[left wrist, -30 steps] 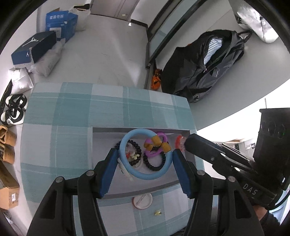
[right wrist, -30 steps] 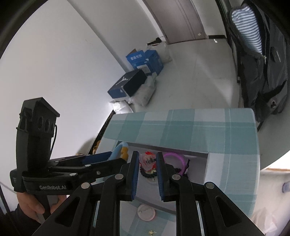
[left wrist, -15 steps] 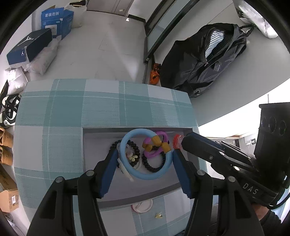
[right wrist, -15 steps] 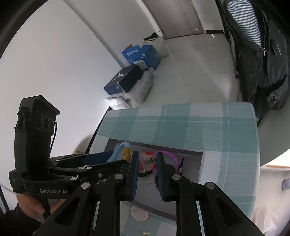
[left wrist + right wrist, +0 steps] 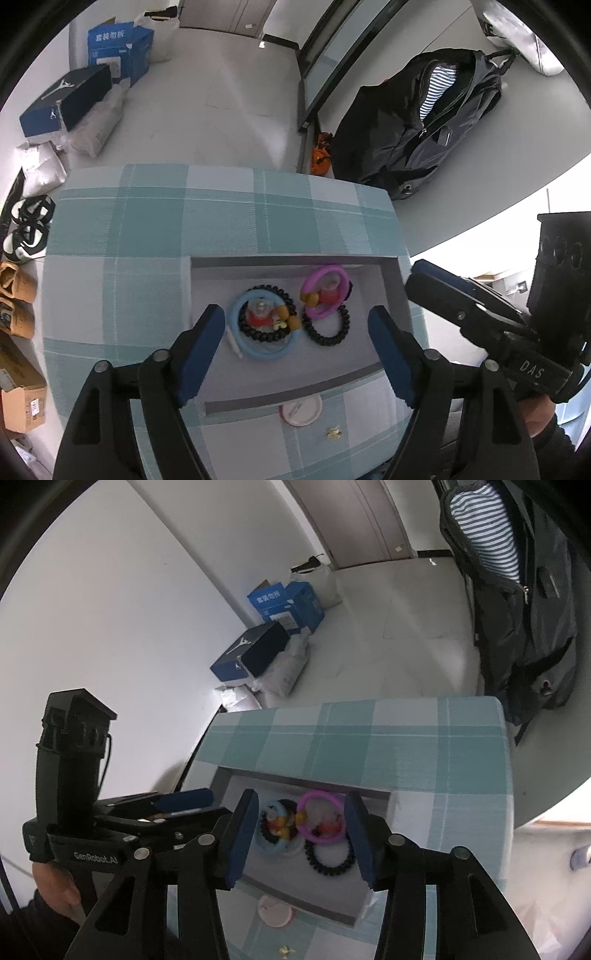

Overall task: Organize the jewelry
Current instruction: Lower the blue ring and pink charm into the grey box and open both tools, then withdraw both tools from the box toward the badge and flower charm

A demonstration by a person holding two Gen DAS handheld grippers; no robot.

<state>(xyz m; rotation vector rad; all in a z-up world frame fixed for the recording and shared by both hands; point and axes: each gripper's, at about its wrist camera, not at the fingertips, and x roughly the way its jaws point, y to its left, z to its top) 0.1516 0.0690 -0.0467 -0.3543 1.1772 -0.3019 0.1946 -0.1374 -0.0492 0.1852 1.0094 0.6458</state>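
Note:
A grey tray (image 5: pixel 288 382) lies on the checked tablecloth. In it lie a light blue ring (image 5: pixel 258 349) with a black bead bracelet (image 5: pixel 258 334) and a red piece inside it, a pink ring (image 5: pixel 325 312) around another red piece (image 5: pixel 330 295), and a second black bead bracelet (image 5: pixel 328 338). My left gripper (image 5: pixel 297 350) is open and empty above the tray's near side. My right gripper (image 5: pixel 301 843) is open and empty above the tray (image 5: pixel 306 904); the pink ring (image 5: pixel 321 819) and blue ring (image 5: pixel 273 843) show between its fingers.
A small pink round lid (image 5: pixel 301 410) and a tiny yellow piece (image 5: pixel 334 432) lie on the cloth in front of the tray. The table's far edge drops to a floor with shoe boxes (image 5: pixel 66 103) and a black backpack (image 5: pixel 424 122).
My left gripper opened and let the blue ring drop into the tray. My right gripper opened and released the red piece inside the pink ring. Both grippers pulled back and up.

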